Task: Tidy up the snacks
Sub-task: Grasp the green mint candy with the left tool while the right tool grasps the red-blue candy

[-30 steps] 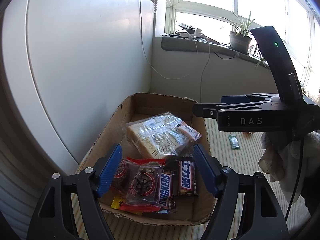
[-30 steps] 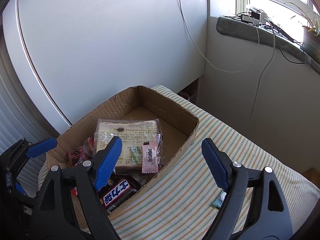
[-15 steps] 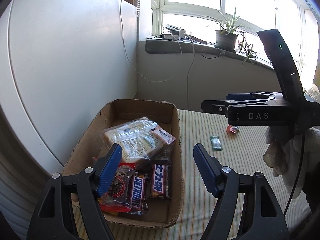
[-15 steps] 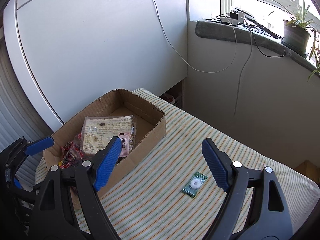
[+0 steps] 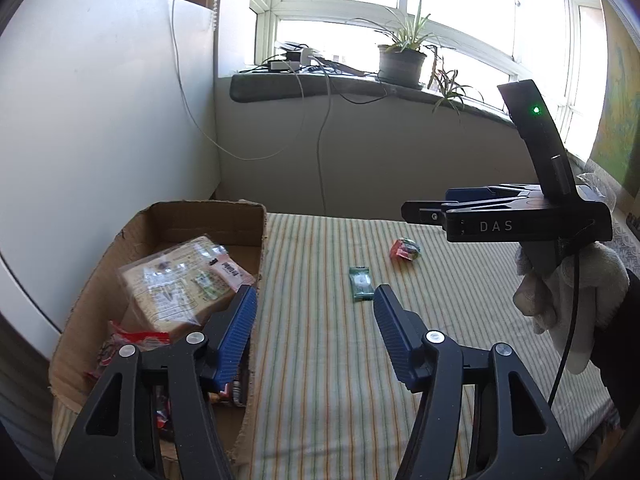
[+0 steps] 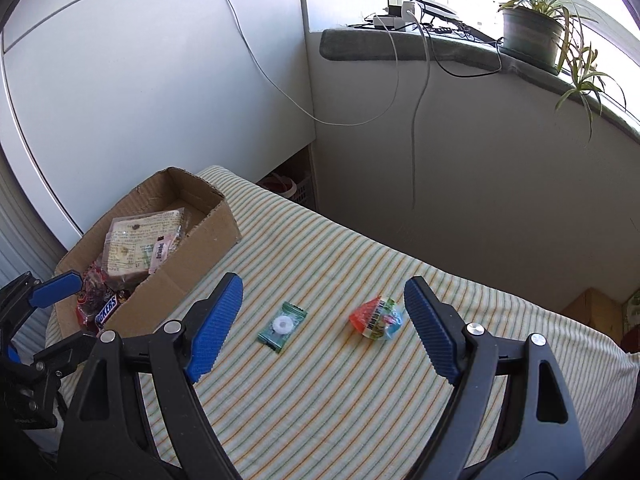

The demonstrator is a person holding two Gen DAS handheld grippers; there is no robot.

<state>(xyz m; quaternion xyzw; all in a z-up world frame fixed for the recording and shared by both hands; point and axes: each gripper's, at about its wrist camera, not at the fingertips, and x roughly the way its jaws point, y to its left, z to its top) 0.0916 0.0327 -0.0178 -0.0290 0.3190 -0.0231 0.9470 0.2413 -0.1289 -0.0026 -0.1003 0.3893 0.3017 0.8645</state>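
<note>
A cardboard box on the left of the striped table holds a wrapped bread pack, a Snickers bar and other snacks. A small green candy packet and a red and blue snack packet lie loose on the cloth. My left gripper is open and empty beside the box's right wall. My right gripper is open and empty above the two loose packets.
The table wears a striped cloth. A white cabinet stands behind the box. A windowsill with a potted plant and cables runs along the back wall. The right gripper's body shows in the left wrist view.
Both grippers have swung right, away from the box and towards the loose packets. The red and blue packet has come into the right wrist view. Both stay open.
</note>
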